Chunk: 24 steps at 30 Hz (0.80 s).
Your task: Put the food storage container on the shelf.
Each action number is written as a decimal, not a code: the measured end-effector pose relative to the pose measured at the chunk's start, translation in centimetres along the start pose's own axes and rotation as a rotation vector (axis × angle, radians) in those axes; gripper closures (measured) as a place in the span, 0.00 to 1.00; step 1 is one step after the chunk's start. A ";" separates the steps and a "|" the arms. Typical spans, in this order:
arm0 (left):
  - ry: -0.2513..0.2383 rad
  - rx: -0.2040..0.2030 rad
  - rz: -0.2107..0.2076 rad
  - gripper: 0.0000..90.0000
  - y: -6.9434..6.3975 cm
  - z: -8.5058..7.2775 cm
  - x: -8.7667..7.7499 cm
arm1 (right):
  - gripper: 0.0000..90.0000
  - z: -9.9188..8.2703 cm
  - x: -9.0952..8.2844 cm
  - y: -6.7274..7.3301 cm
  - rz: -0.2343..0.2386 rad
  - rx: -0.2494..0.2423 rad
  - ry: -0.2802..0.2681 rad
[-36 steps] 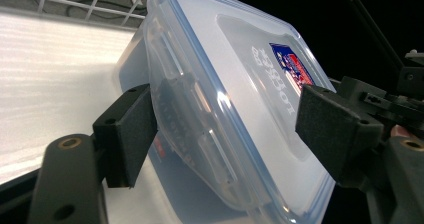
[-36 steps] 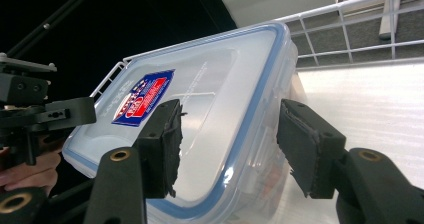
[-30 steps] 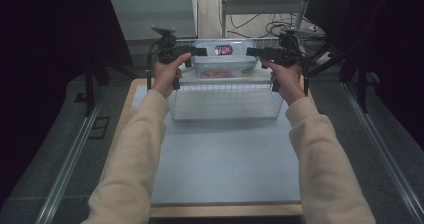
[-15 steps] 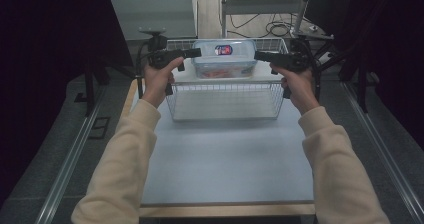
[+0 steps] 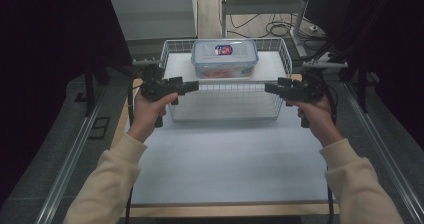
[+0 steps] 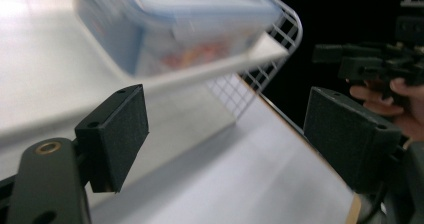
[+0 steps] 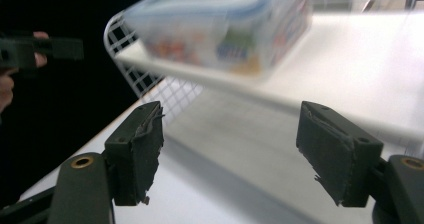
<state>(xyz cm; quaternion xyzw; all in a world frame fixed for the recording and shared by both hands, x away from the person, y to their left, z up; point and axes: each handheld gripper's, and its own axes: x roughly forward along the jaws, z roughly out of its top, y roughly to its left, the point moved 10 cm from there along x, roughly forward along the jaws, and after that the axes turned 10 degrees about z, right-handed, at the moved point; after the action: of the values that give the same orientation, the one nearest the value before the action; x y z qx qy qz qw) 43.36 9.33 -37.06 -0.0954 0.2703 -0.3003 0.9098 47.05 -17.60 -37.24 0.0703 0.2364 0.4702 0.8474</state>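
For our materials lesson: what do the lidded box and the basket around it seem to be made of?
Lidded box: apparently clear, glossy plastic, since coloured contents show through its walls. Basket: looks like white-coated metal wire, an open see-through grid with thin bars.

Just a pale grey table mat [image 5: 220, 159] up front, a metal rail [image 5: 70, 159] along the left edge, and tangled cables [image 5: 270, 26] on the floor behind.

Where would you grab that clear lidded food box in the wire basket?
Probably by its two short ends, one gripper from each side. The food box lies flat and wide on the white shelf in the wire basket; the left gripper and right gripper already flank it, jaws open.
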 end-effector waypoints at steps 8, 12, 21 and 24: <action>0.011 -0.001 -0.049 0.20 -0.9 -6.4 -2.2 | 0.27 -6.4 -1.3 1.7 0.081 -0.001 0.036; 0.038 0.005 -0.062 0.20 -0.9 -9.5 -2.6 | 0.27 -10.0 -1.7 2.5 0.132 0.010 0.061; 0.140 0.059 -0.039 0.20 -0.7 -16.9 -1.4 | 0.26 -17.3 -1.5 2.8 0.156 0.051 0.146; 0.157 0.065 -0.031 0.20 -0.6 -17.6 -1.0 | 0.26 -18.0 -1.3 2.8 0.158 0.051 0.148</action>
<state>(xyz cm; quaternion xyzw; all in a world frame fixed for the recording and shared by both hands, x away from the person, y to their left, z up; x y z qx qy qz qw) 32.73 9.26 -51.19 -0.0463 0.3294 -0.3296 0.8836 35.94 -19.01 -51.66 0.0754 0.3038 0.5335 0.7857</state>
